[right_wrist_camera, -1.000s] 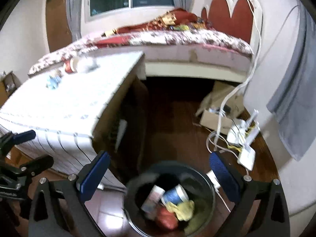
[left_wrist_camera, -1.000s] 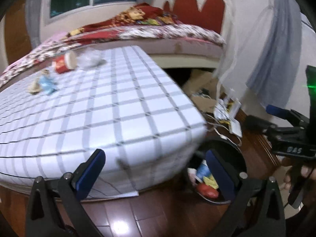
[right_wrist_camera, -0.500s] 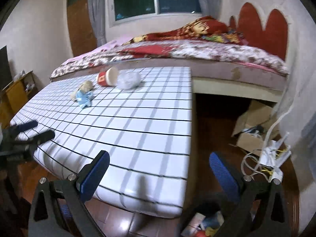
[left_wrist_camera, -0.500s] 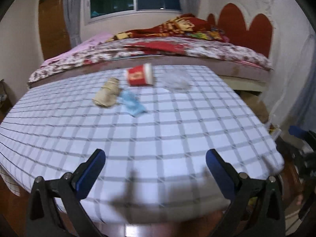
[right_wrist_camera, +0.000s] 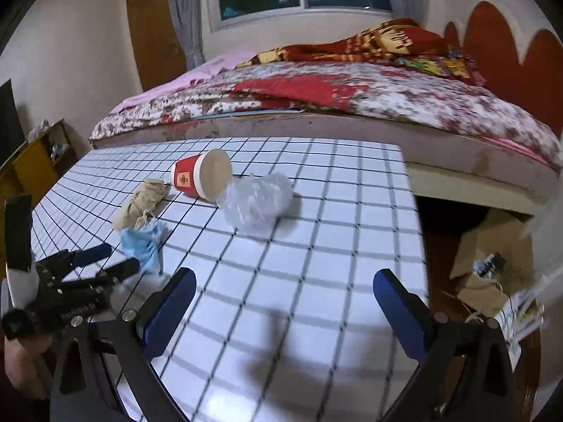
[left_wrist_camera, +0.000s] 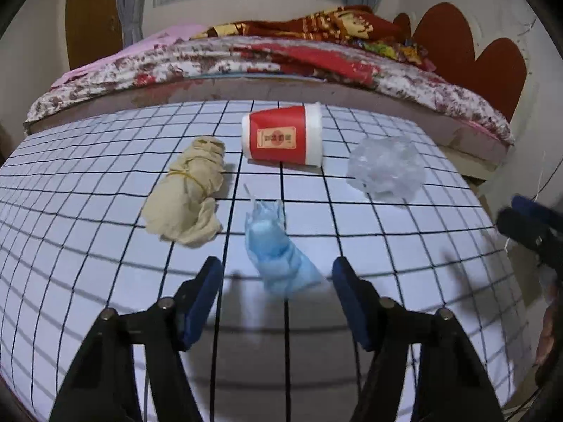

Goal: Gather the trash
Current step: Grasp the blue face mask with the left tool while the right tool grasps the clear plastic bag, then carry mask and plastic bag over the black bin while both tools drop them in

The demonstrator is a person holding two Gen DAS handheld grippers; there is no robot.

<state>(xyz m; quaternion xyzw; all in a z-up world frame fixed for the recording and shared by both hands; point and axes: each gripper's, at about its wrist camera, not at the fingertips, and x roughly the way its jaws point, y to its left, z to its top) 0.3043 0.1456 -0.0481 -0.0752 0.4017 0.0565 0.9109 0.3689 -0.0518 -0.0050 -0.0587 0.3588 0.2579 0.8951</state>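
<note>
Just ahead of left gripper (left_wrist_camera: 278,277), blue wad (left_wrist_camera: 278,246).

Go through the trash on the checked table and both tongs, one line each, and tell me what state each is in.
red paper cup: on its side
beige rag: bunched, banded
blue mask: crumpled, between the left tongs' fingers
clear plastic bag: crumpled
left tongs: open
right tongs: open, holding nothing

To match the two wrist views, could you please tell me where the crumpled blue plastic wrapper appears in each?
Left wrist: crumpled blue plastic wrapper, lower centre, ahead of the open left gripper.
Right wrist, left of centre.
Shared landmark: the red paper cup lying on its side.
</note>
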